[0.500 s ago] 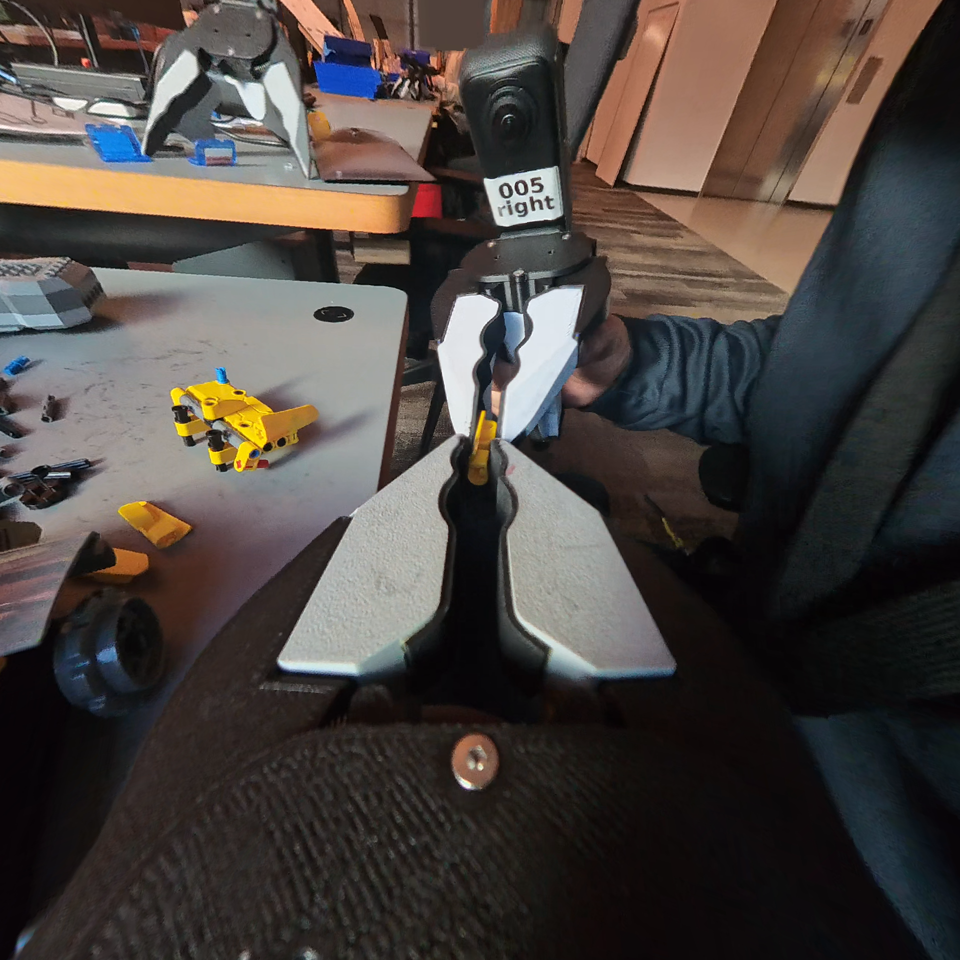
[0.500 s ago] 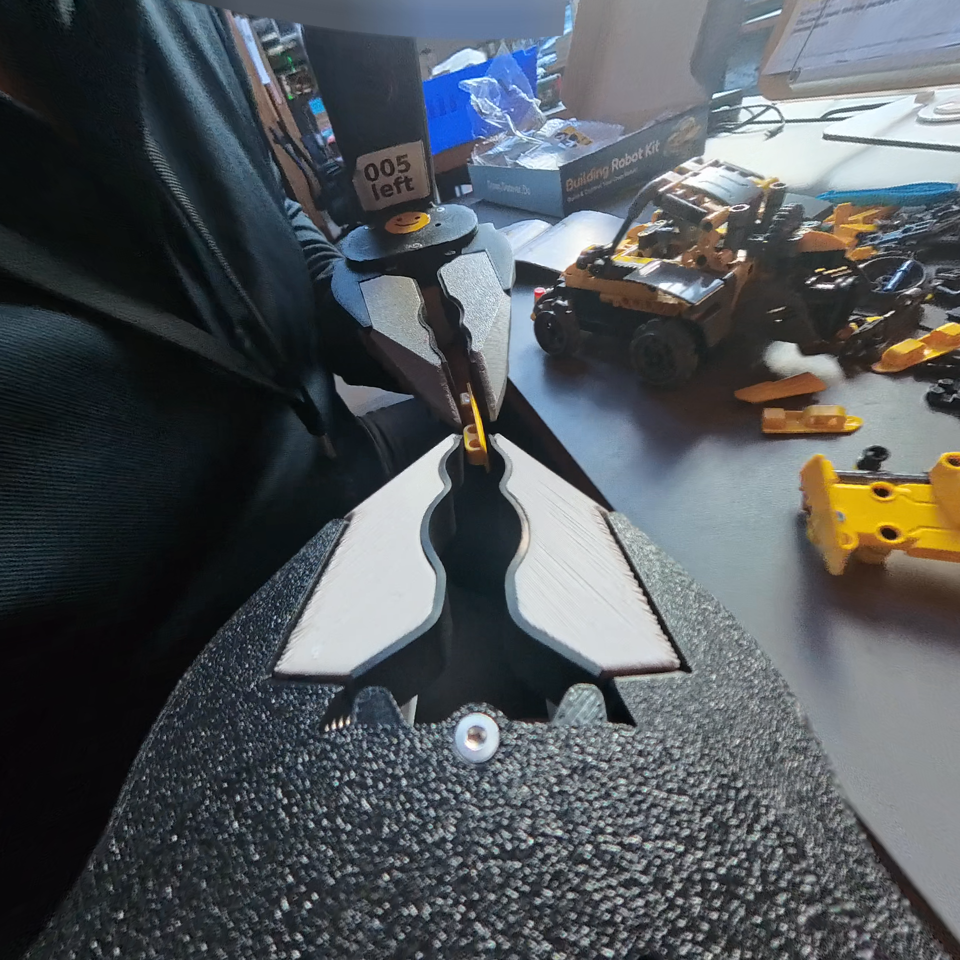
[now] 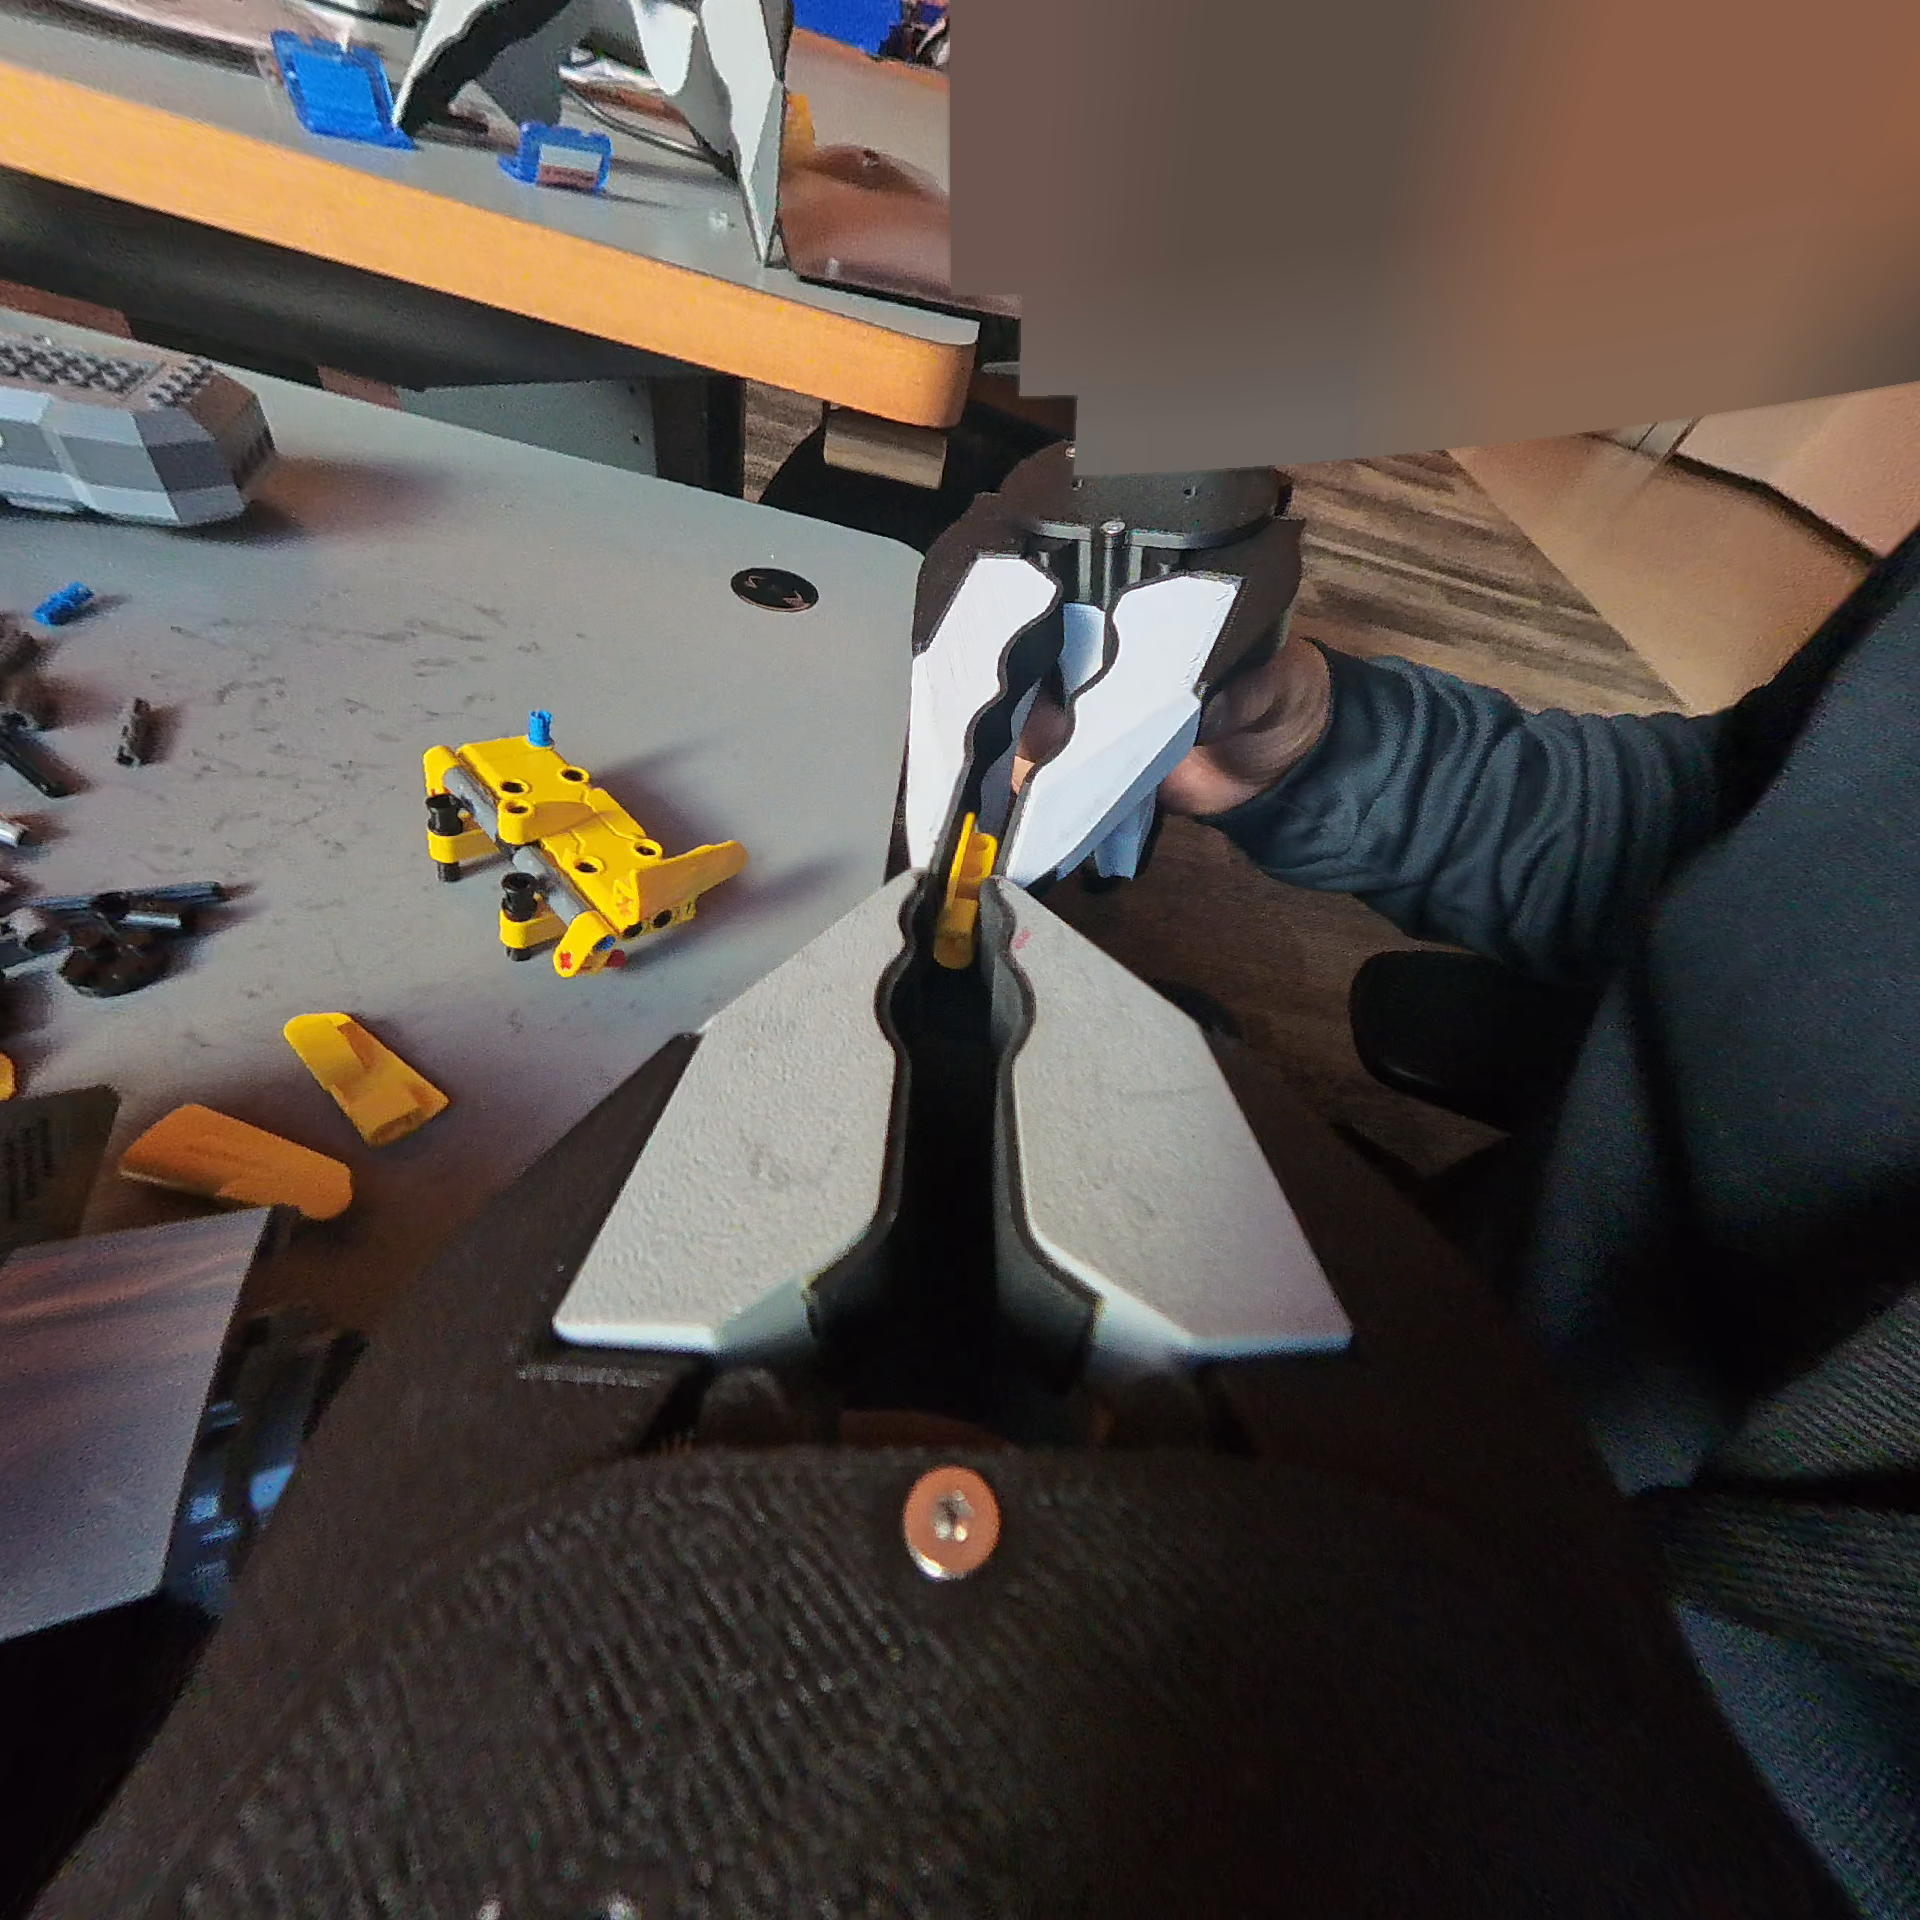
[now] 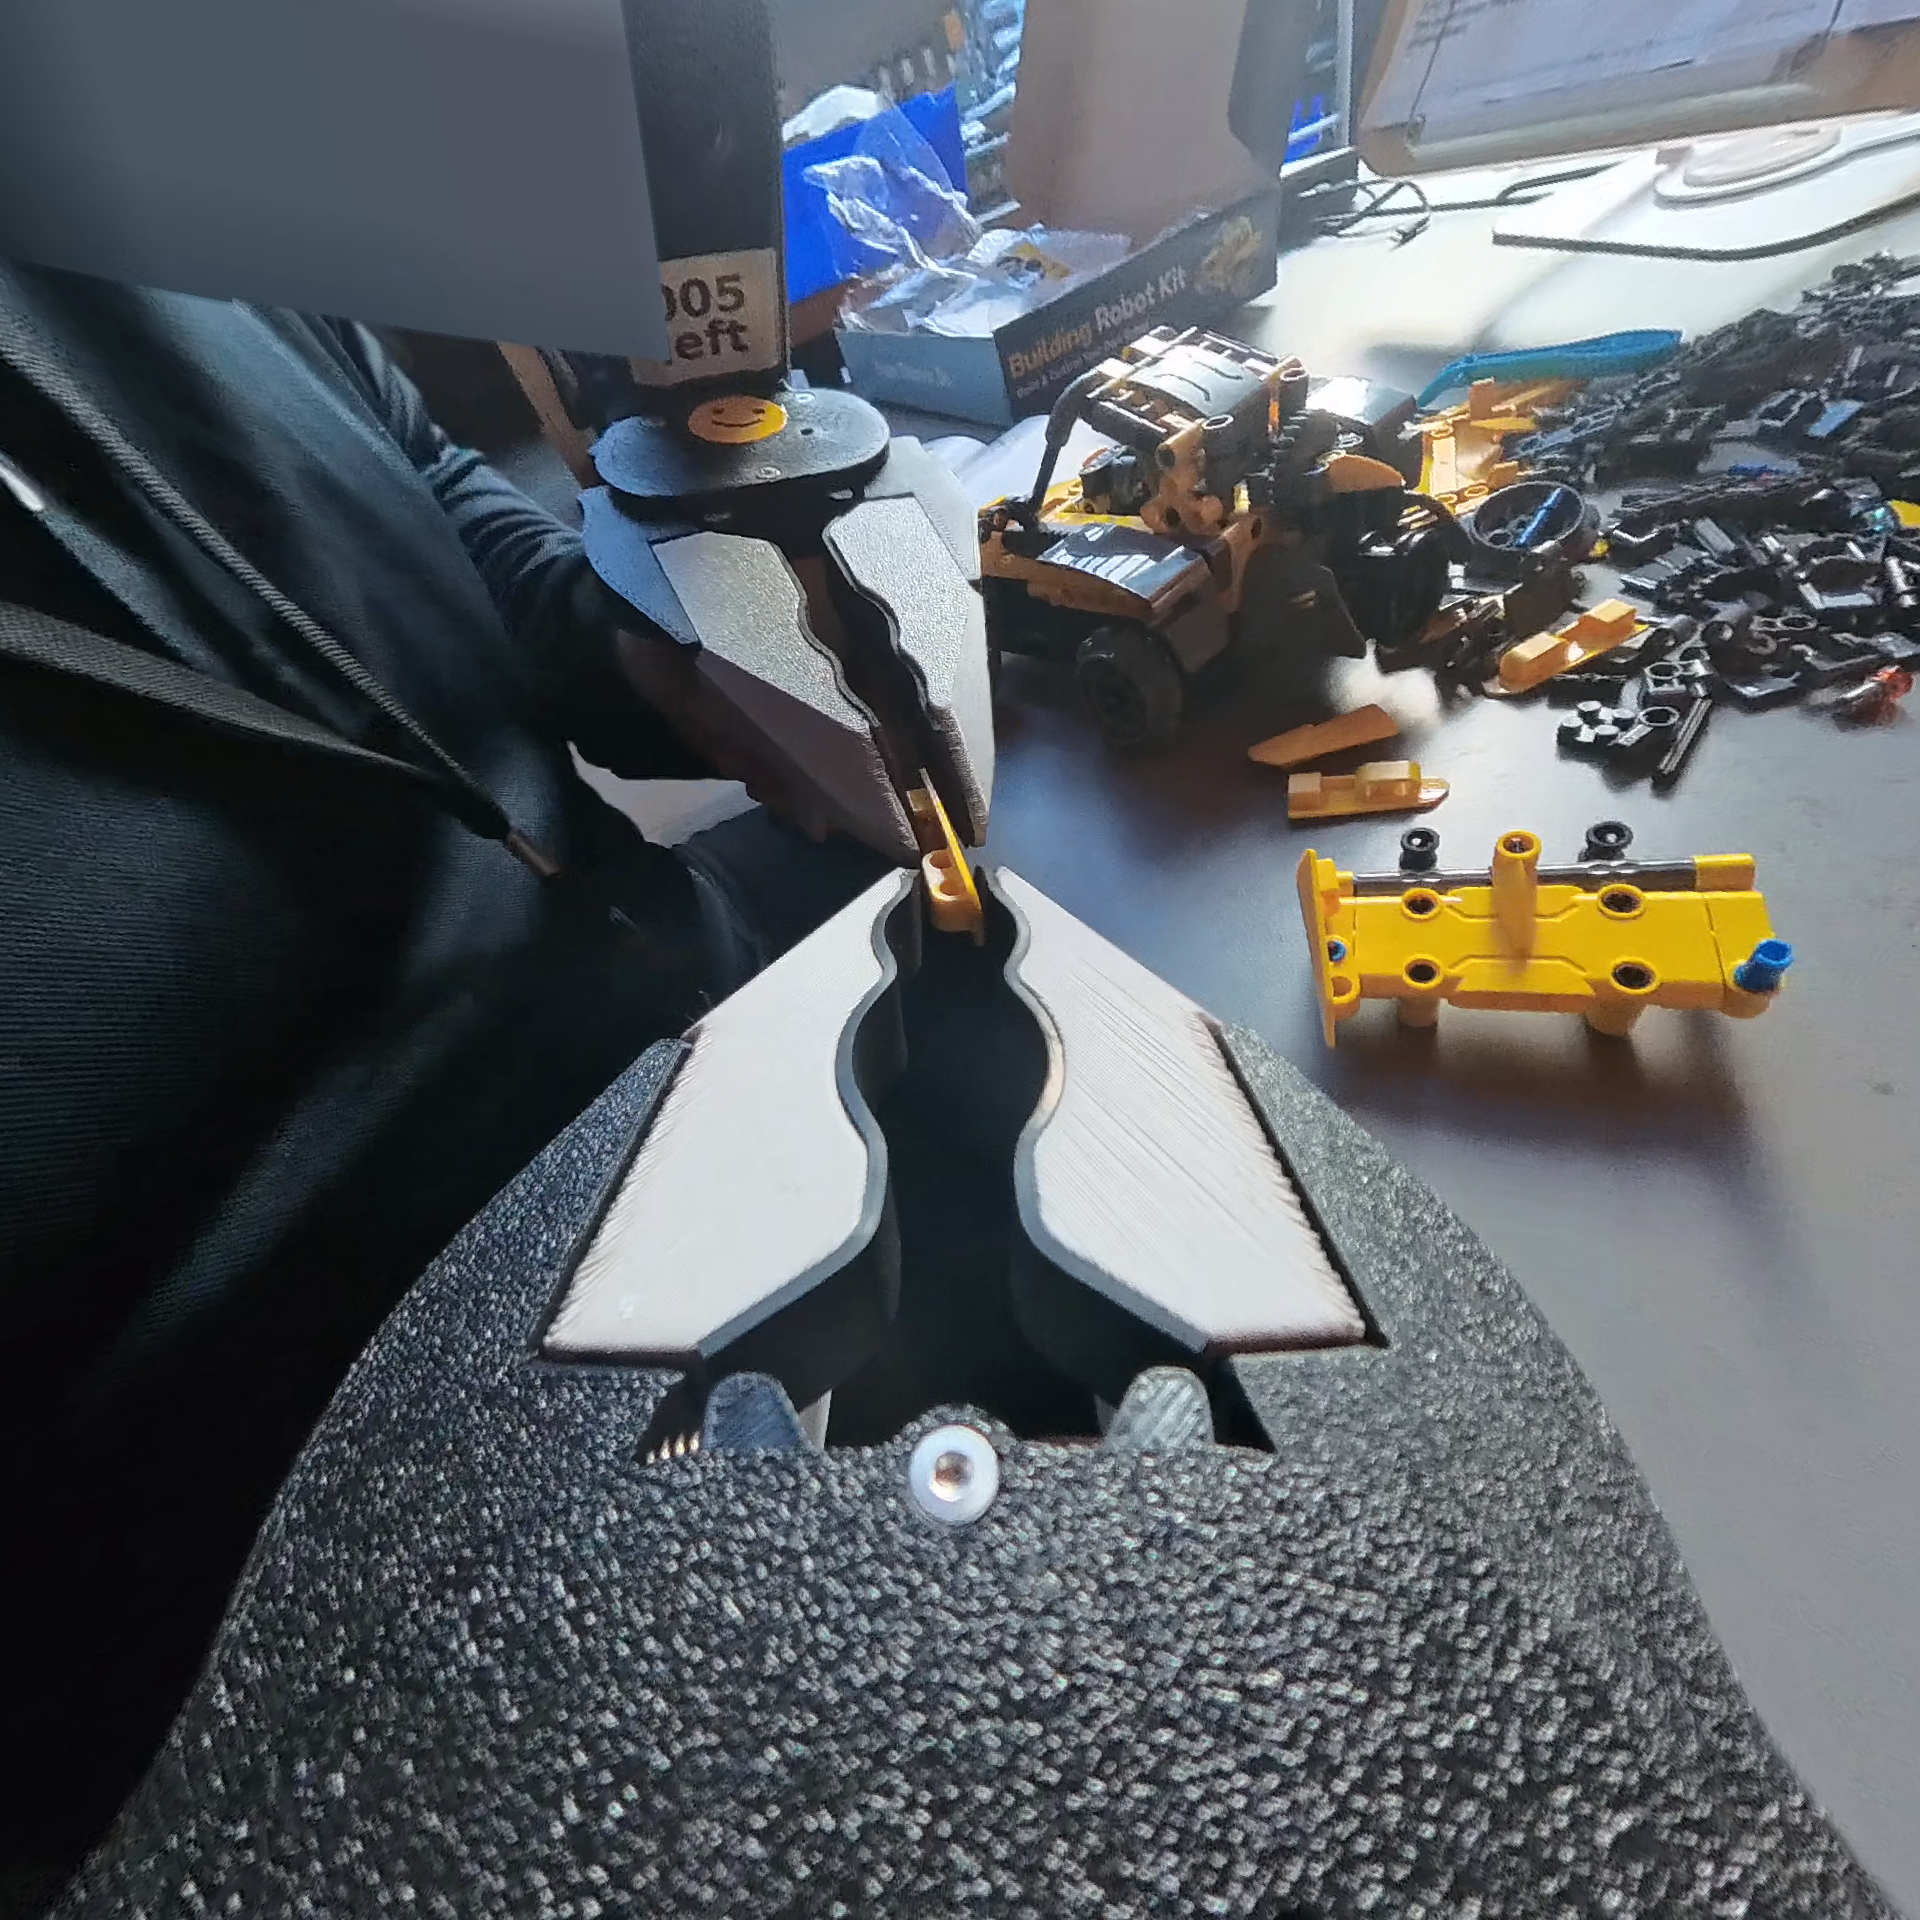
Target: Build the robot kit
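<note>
your left gripper (image 3: 951, 894) points away from you off the table's near edge, tips meeting the right gripper (image 3: 971, 857) nose to nose in the air. both are pinched onto the same small yellow beam piece (image 3: 961, 888), one at each end. in the right wrist view your right gripper (image 4: 951, 899) clamps the holed end of the yellow beam piece (image 4: 948, 878) and the left gripper (image 4: 935, 821) comes down at it from upper left, tilted. the piece's long axis runs roughly along the line between the two grippers, slightly tilted; it sits off the table, in front of your dark jacket (image 4: 208, 831). your hand (image 3: 1247, 727) wraps the right gripper's handle, sleeve bent across your body.

on the grey table (image 3: 520, 623) just left of the grippers lies a yellow block assembly (image 3: 561, 842), long axis diagonal, with two loose yellow wedge panels (image 3: 364, 1081) nearer. further off stands a yellow-black toy vehicle (image 4: 1195, 592), a heap of black parts (image 4: 1766, 540) right of it, and a kit box (image 4: 1091, 332) behind.
</note>
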